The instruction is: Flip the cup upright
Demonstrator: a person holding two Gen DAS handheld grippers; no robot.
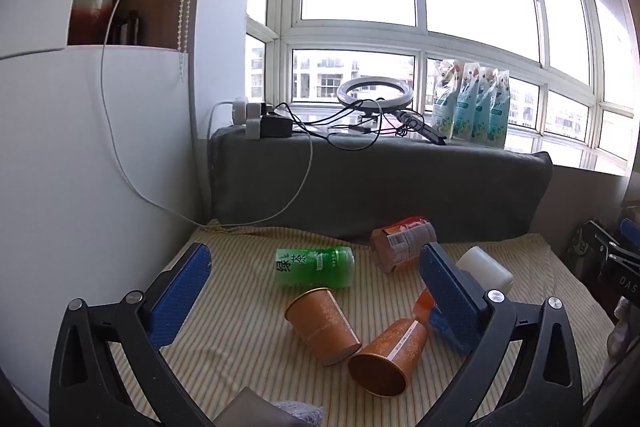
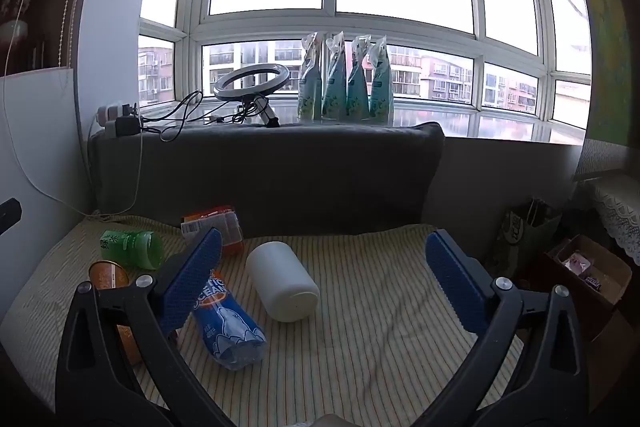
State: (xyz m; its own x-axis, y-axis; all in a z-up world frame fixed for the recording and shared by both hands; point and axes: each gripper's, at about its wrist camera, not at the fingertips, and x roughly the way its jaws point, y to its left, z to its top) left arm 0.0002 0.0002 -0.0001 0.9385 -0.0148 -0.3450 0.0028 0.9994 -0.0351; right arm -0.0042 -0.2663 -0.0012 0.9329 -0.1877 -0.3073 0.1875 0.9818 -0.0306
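Observation:
Two orange paper cups lie on their sides on the striped cloth. One cup lies with its base towards the camera. The other cup lies to its right, its open mouth facing me. My left gripper is open and empty, held above and just behind them. My right gripper is open and empty, with a white cup lying on its side between its fingers but farther ahead. One orange cup shows at the left edge of the right wrist view.
A green tea bottle, a pink-labelled bottle and a blue bottle lie on the cloth. A grey cushion stands behind. A ring light, cables and pouches are on the sill. A cardboard box stands at the right.

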